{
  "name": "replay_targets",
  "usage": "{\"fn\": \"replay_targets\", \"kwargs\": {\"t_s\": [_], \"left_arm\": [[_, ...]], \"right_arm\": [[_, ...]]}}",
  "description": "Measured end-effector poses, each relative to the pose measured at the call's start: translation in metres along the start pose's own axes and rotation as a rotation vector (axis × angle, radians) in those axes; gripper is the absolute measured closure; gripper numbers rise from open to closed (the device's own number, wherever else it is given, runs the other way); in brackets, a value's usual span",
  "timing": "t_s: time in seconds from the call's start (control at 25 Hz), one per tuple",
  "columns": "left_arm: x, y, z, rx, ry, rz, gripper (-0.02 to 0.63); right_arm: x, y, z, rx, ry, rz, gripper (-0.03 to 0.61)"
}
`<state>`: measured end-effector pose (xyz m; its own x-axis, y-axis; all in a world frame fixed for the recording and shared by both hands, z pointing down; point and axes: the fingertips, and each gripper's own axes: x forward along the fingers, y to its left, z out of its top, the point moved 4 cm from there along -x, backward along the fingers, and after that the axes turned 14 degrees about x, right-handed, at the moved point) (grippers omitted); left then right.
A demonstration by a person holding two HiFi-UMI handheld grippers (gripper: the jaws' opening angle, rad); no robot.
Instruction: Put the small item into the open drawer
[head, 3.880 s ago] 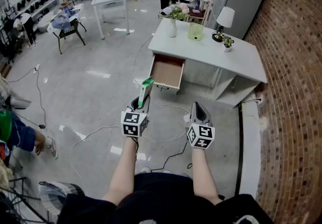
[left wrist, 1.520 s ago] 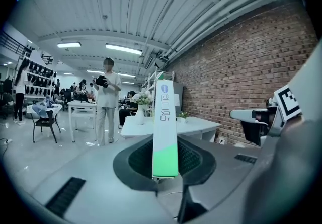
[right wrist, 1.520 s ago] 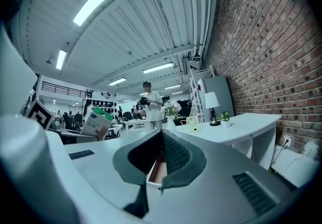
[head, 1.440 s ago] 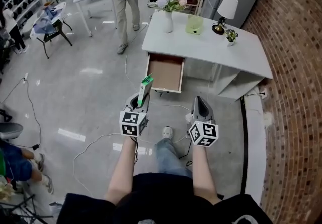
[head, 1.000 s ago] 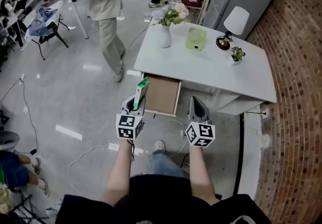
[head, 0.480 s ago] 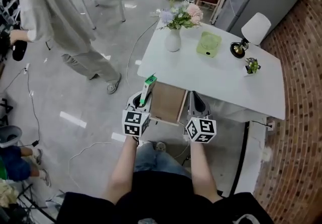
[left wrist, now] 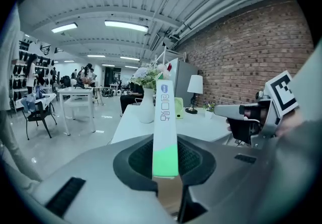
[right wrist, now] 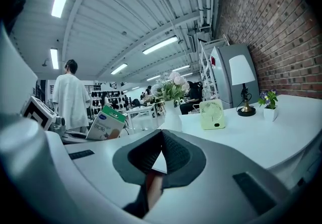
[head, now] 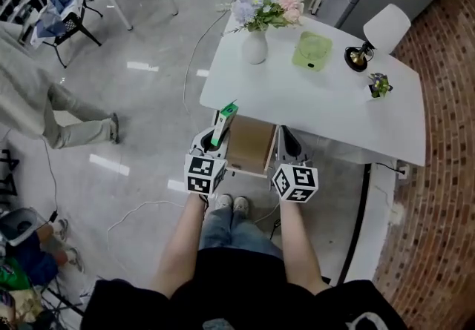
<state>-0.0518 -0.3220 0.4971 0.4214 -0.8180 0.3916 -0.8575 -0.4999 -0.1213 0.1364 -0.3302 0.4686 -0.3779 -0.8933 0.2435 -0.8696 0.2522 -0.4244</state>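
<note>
1. Head view: The left gripper (head: 210, 143) holds a small box (head: 223, 120) that stands up, just beside the left edge of the open drawer (head: 249, 147). The right gripper (head: 286, 139) is by the drawer's right edge. The drawer sticks out from under the white tabletop (head: 326, 110). On the tabletop are a vase of flowers (head: 254, 45), a green fan (head: 312, 51) and a lamp (head: 382, 27).
2. Left gripper view: The jaws squeeze the green and white box from both sides. It stands upright between them.
3. Right gripper view: The jaws are pressed together, with nothing between them. The box shows on the left.
</note>
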Motion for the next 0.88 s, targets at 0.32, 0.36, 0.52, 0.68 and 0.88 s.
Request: {"fn": "replay_targets", "kwargs": {"t_s": [0.32,0.36,0.52,0.68,0.88], "left_arm": [[0.035,-0.014,-0.064,-0.060,0.110,-0.050,0.531],[0.039,-0.017,-0.073,-0.065,0.125,-0.056,0.531],[0.060,-0.027,-0.117,-0.081,0.184,-0.068,0.531],[0.087,-0.033,-0.161,-0.094,0.248,-0.067,0.530],[0.120,-0.037,-0.215,-0.107,0.306,-0.069,0.529]], "right_arm": [[0.026,-0.026,-0.055,0.031,0.103,-0.035,0.575],[0.029,-0.030,-0.065,0.036,0.118,-0.040,0.575],[0.042,-0.047,-0.108,0.064,0.171,-0.063,0.575],[0.058,-0.060,-0.153,0.065,0.226,-0.067,0.575],[0.081,-0.079,-0.202,0.068,0.263,-0.073,0.575]]}}
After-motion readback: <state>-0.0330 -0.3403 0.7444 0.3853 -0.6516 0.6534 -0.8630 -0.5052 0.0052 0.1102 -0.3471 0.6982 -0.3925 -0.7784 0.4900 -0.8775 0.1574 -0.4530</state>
